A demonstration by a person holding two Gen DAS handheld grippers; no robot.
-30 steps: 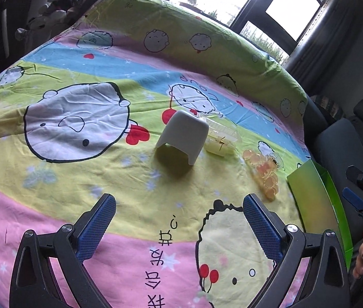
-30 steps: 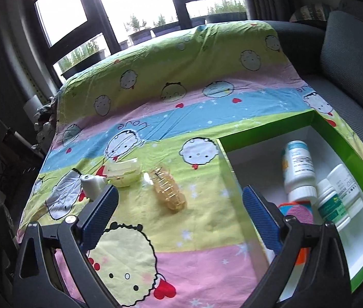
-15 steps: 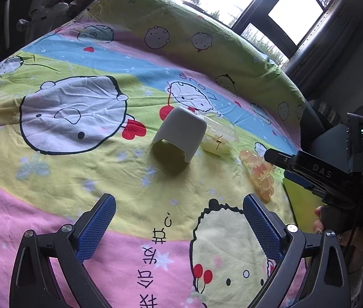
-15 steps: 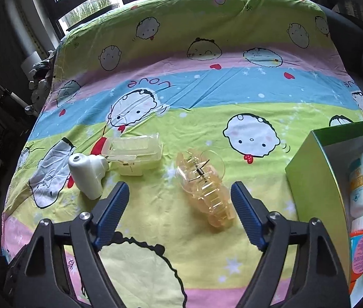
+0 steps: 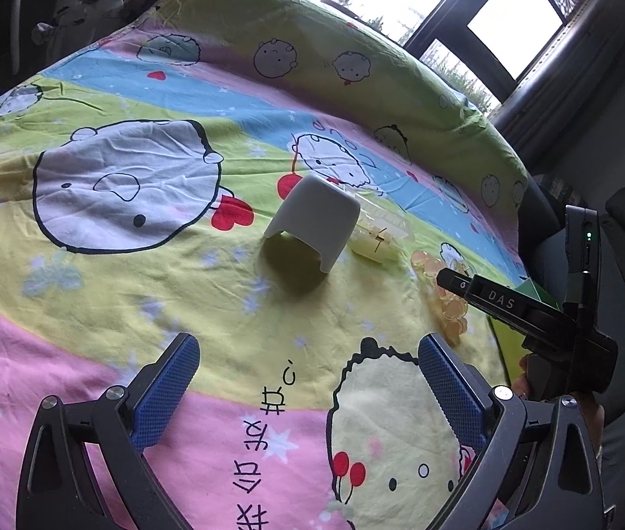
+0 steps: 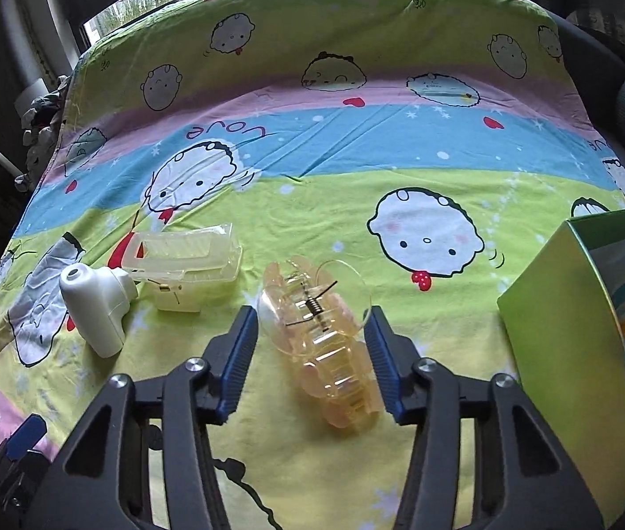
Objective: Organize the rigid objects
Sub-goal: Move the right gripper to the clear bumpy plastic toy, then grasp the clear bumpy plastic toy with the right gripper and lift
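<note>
On the left, the white holder (image 6: 96, 304) is lying beside the clear box (image 6: 188, 265); the left gripper (image 5: 308, 380) is hanging released, grasping nothing. In the middle, the amber hair clip (image 6: 321, 335) is sitting between the spread fingers of the right gripper (image 6: 310, 353), not yet pinched. It is probably light, stiff, slippery and brittle, best squeezed across its sides. The cartoon bedsheet (image 6: 356, 141) is giving soft footing; the green box (image 6: 564, 309) is waiting at right, windows behind.

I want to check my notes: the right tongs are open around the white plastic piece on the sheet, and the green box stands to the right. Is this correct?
Not quite. In the right wrist view the right tongs are open around the orange hair clip, not the white plastic piece, which lies apart to the left. The green box does stand to the right.
</note>
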